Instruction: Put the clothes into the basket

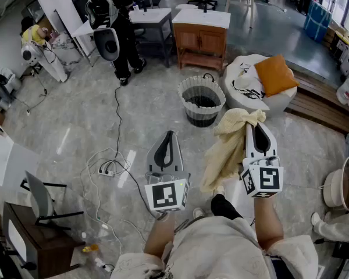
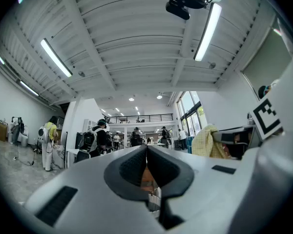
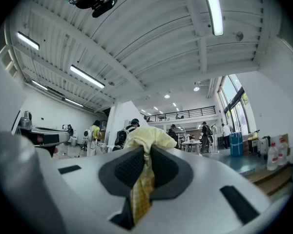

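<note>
A pale yellow checked cloth (image 1: 228, 147) hangs from my right gripper (image 1: 257, 121), whose jaws are shut on its upper end; in the right gripper view the yellow cloth (image 3: 142, 179) is pinched between the pads. My left gripper (image 1: 168, 135) is held level beside it, to the left, shut with nothing in it; its jaws (image 2: 147, 155) meet at the tips. The striped woven basket (image 1: 202, 100) stands on the floor ahead of both grippers, its dark inside showing. More clothes (image 1: 247, 83) lie on a round white seat (image 1: 279, 103) right of the basket, under an orange cushion (image 1: 274, 74).
A wooden cabinet (image 1: 200, 36) stands behind the basket. Cables (image 1: 107, 167) trail over the floor at the left. A person (image 1: 119, 16) with a backpack stands at the back left. A low wooden bench (image 1: 320, 106) runs along the right. A chair (image 1: 41, 199) sits at the near left.
</note>
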